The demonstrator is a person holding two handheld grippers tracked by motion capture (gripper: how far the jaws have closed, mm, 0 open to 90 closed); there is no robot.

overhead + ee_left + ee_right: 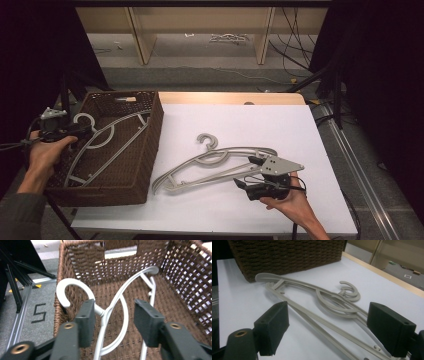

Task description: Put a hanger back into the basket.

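Since the left gripper (113, 317) jaws stand open around the basket (150, 150) hanger (117, 305) at frame left, its overhanging hook could snag; the right gripper (337, 330), open, straddles desk hangers (215, 167).

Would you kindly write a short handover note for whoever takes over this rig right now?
Left gripper: jaws apart around the neck of the hanger in the basket, pads not pressing it.
Right gripper: open, at the near end of the hangers on the table, holding nothing.
Basket: on the table's left side, one hanger inside, its hook over the left rim.
Table: the stacked hangers lie on the white sheet right of the basket; how many, I cannot tell.
Done: one hanger is in the basket.
Left: probably pick up the table hangers and place them in the basket too.
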